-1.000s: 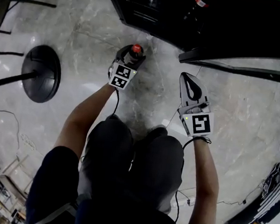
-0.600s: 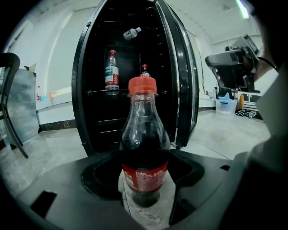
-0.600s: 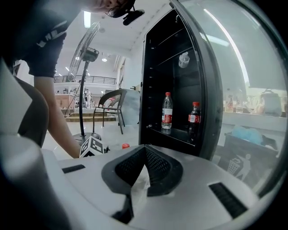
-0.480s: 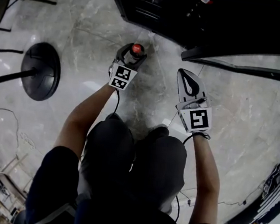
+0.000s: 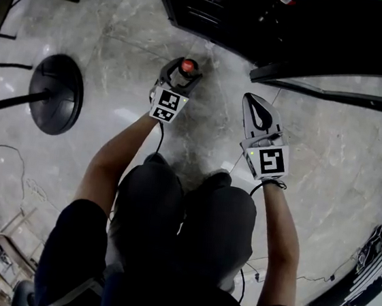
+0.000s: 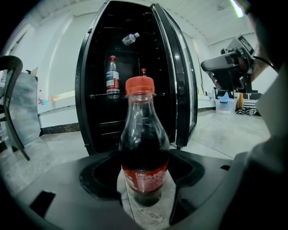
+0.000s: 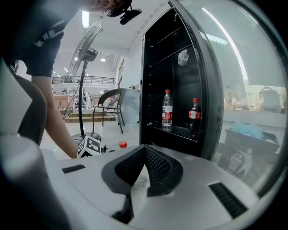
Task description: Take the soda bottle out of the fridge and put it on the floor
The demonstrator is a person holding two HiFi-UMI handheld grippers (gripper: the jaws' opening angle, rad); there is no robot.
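The soda bottle (image 5: 186, 66), red cap and dark cola, stands upright on the marble floor just in front of the open black fridge (image 5: 213, 21). My left gripper (image 5: 180, 78) is shut on the soda bottle, its jaws at either side of the red label (image 6: 145, 177). In the left gripper view the bottle (image 6: 144, 148) fills the centre and its base looks set on the floor. My right gripper (image 5: 253, 106) hovers to the right, shut with nothing in it, its tips meeting (image 7: 145, 152). From there the bottle's cap (image 7: 122, 144) shows low at left.
The fridge door (image 5: 334, 97) swings open to the right, close beyond the right gripper. On a shelf inside stand a water bottle (image 7: 167, 109) and another cola bottle (image 7: 194, 117). A fan's round black base (image 5: 56, 94) sits on the floor at left. My knees are below the grippers.
Both grippers have held almost still; the view has shifted slightly. The left one stays round the bottle on the floor.
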